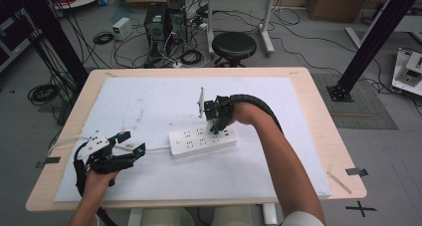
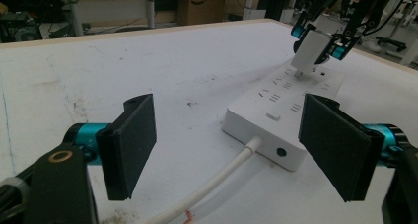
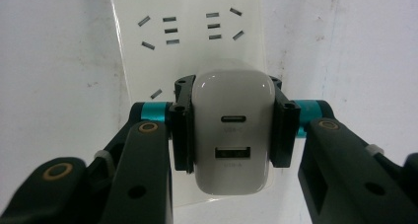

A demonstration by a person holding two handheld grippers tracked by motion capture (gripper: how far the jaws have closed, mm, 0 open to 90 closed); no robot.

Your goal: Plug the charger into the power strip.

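A white power strip (image 1: pixel 203 140) lies in the middle of the white mat, its white cord (image 2: pixel 217 180) running left toward my left gripper. My right gripper (image 1: pixel 217 125) points down over the strip's right half, shut on a white USB charger (image 3: pixel 232 132). The charger (image 2: pixel 310 51) stands upright with its prongs at the strip's sockets (image 2: pixel 286 98). The pads (image 3: pixel 183 130) press its two sides. My left gripper (image 1: pixel 134 145) rests low on the mat left of the strip, jaws open, the cord and the strip's end between and beyond them, untouched.
The mat (image 1: pixel 149 101) covers most of the wooden table (image 1: pixel 323 136). A black stool (image 1: pixel 234 47) stands beyond the far edge, with computer cases and cables on the floor. A small stick (image 1: pixel 339 182) lies at the table's right front corner.
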